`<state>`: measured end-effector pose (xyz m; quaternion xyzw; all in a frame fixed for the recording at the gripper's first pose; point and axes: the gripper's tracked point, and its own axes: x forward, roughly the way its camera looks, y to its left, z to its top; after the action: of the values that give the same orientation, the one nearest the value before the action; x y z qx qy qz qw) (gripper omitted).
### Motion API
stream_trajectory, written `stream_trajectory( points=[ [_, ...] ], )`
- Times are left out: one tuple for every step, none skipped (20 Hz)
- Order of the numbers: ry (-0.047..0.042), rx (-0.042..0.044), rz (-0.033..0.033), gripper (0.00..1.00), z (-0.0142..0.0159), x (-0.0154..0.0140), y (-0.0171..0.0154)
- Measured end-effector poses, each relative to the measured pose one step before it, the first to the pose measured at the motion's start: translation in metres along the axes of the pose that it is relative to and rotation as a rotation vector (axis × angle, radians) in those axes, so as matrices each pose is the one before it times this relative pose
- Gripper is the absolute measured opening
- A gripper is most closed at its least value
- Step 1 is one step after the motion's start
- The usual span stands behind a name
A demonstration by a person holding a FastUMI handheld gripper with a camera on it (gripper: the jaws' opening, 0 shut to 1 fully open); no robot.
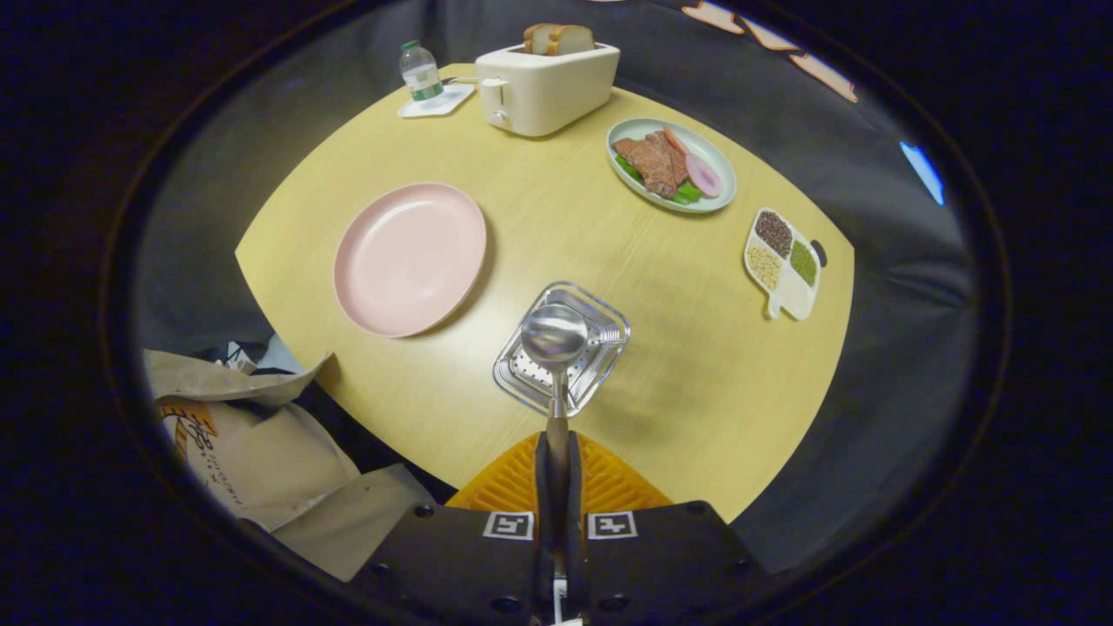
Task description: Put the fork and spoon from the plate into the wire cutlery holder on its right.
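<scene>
Across the yellow table (609, 261), the spoon (555, 339) hangs pinched by its handle in the hand-held gripper (556, 469) right above the wire cutlery holder (600, 348), the pink plate (409, 258) left bare, so dropping it in looks like the remaining step.

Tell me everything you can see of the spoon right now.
The spoon looks like shiny bare metal, with a round bowl and a thin straight handle. The gripper is shut on its handle, both fingers pressing it, so the bowl points forward beyond them. The bowl hangs over the open top of the wire cutlery holder, to the right of the pink plate. Whether it touches the holder is unclear.
</scene>
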<state>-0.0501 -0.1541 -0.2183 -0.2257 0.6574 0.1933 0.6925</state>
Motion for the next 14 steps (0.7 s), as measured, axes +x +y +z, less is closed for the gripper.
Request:
stream_trajectory(
  points=[
    [0.00082, 0.00702, 0.00607, 0.08, 0.00282, 0.00045, -0.00059],
    [-0.00225, 0.00872, 0.00301, 0.13, 0.00322, 0.00144, -0.00038],
    [-0.00067, 0.00789, 0.00479, 0.13, 0.00205, 0.00086, 0.00037],
    [-0.00447, 0.00512, -0.00336, 0.13, 0.00212, 0.00065, -0.00164],
    [-0.00661, 0.00398, 0.00347, 0.14, 0.00249, -0.00001, 0.00054],
    [-0.01440, 0.00908, 0.00710, 0.19, 0.00381, -0.00099, 0.00170],
    [-0.01599, 0.00580, -0.00055, 0.20, 0.00267, -0.00231, -0.00030],
    [-0.01392, 0.00666, -0.00299, 0.28, 0.00198, -0.00129, 0.00018],
    [-0.01314, 0.00719, -0.00416, 0.36, 0.00036, -0.00169, -0.00058],
    [-0.02016, 0.00672, -0.00344, 0.44, 0.00137, -0.00270, 0.00120],
    [-0.02706, 0.00546, -0.00850, 0.52, 0.00257, -0.00360, -0.00045],
    [-0.03053, 0.01430, 0.00193, 0.60, 0.00326, -0.00291, 0.00193],
    [-0.03473, 0.01505, -0.00217, 0.68, 0.00118, -0.00152, 0.00334],
    [-0.03674, 0.01957, 0.00361, 0.76, 0.00282, -0.00556, 0.00431]
  ],
)
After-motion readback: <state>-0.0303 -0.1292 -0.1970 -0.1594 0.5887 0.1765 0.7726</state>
